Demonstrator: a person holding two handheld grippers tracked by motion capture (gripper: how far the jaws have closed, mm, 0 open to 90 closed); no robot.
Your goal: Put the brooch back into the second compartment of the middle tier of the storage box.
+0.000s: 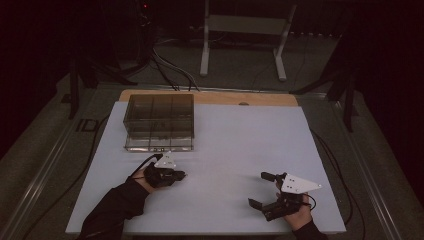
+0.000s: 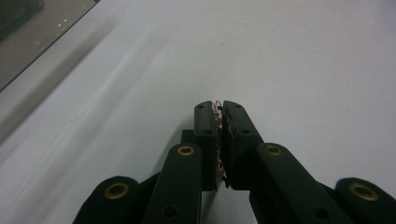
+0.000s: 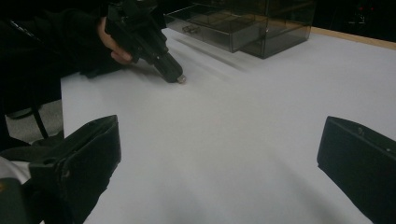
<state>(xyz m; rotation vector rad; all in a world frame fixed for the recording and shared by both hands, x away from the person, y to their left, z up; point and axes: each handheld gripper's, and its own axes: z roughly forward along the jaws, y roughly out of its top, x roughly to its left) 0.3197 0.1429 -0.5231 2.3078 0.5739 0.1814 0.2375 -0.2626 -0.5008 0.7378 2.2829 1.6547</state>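
Note:
My left gripper (image 1: 180, 175) rests low over the white table top (image 1: 225, 150), just in front of a smoky clear drawer box (image 1: 159, 122). Its jaws are shut on a small gold wire-like thing (image 2: 217, 107) that peeks out at the tips; what it is I cannot tell. In the right gripper view the left gripper (image 3: 175, 77) points its tip down at the table, with a small round bit (image 3: 181, 79) at its end. My right gripper (image 1: 257, 189) lies near the front right of the table, open and holding nothing (image 3: 219, 154).
The drawer box (image 3: 243, 23) stands at the back left of the table, with one low drawer (image 3: 201, 23) drawn out a little. A wooden edge (image 1: 250, 98) runs along the back of the table. Cables and a white frame (image 1: 245, 30) lie on the floor beyond.

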